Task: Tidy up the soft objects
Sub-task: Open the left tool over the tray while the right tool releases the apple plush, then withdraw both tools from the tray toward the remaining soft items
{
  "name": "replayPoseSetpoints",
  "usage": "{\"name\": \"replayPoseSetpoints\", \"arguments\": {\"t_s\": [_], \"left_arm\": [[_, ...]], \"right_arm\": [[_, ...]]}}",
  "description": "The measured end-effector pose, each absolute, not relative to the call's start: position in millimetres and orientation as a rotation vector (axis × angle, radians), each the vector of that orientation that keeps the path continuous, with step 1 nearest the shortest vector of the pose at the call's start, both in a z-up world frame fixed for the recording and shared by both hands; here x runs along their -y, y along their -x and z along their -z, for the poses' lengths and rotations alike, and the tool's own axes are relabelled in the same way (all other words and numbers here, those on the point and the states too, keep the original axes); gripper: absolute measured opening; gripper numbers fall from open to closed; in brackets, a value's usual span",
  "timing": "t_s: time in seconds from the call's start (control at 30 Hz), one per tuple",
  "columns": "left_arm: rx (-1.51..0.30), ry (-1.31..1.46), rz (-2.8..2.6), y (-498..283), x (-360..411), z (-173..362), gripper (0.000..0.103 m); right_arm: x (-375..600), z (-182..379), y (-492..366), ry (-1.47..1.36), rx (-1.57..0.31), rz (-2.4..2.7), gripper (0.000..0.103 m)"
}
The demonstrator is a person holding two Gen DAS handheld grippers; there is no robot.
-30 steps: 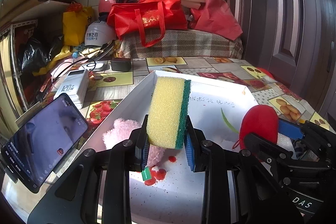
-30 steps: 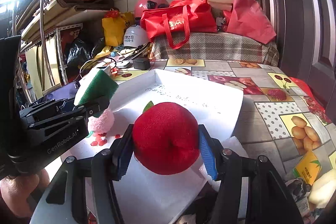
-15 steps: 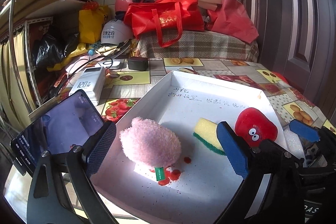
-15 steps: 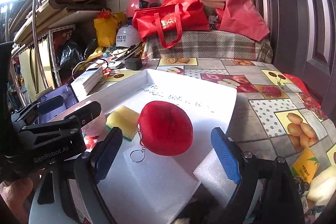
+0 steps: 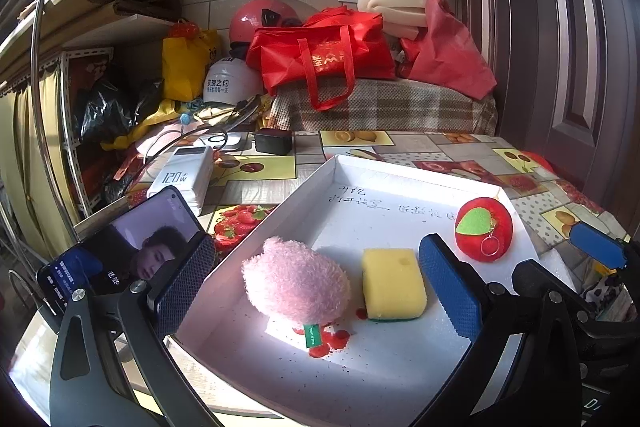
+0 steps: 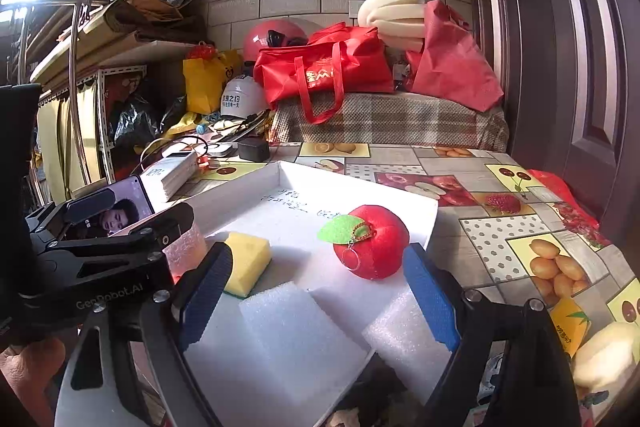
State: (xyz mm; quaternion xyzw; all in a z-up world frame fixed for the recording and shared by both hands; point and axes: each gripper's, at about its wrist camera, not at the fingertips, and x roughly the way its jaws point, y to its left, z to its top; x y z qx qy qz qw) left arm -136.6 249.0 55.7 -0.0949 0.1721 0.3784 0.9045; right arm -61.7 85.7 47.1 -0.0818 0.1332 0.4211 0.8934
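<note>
Three soft objects in white tray [image 5: 304, 187]: one pink plush [image 5: 294, 281], one yellow sponge [image 5: 393, 283] flat, long axis toward camera, one red apple plush [image 5: 483, 229], leaf up. Left claw [image 5: 316, 291], right claw [image 6: 316, 291] both released, empty.

A phone [image 5: 116, 255] leans at the tabletop's left edge, a white power bank [image 5: 182, 175] just behind it. Farther back sits a black charger [image 5: 273, 141]; a red bag [image 5: 324, 53] rests on the plaid-covered ledge [image 5: 384, 107].

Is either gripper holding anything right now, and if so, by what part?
Nothing is held. The left gripper and right gripper are open; sponge, pink plush and red apple plush lie in the tray.
</note>
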Motion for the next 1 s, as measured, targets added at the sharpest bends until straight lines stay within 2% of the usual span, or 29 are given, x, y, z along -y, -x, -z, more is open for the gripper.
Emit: {"name": "replayPoseSetpoints", "arguments": {"t_s": [0.4, 1.0], "left_arm": [[-0.315, 0.182, -0.791, 142.9, -244.1, -58.4, 0.103], [-0.277, 0.142, -0.803, 151.7, -225.9, -61.2, 0.103]], "right_arm": [[-74.0, -48.9, 72.7, 0.143, -0.212, -0.883, 0.087], [-56.7, -45.7, 90.1, 0.159, -0.22, -0.949, 0.087]]}}
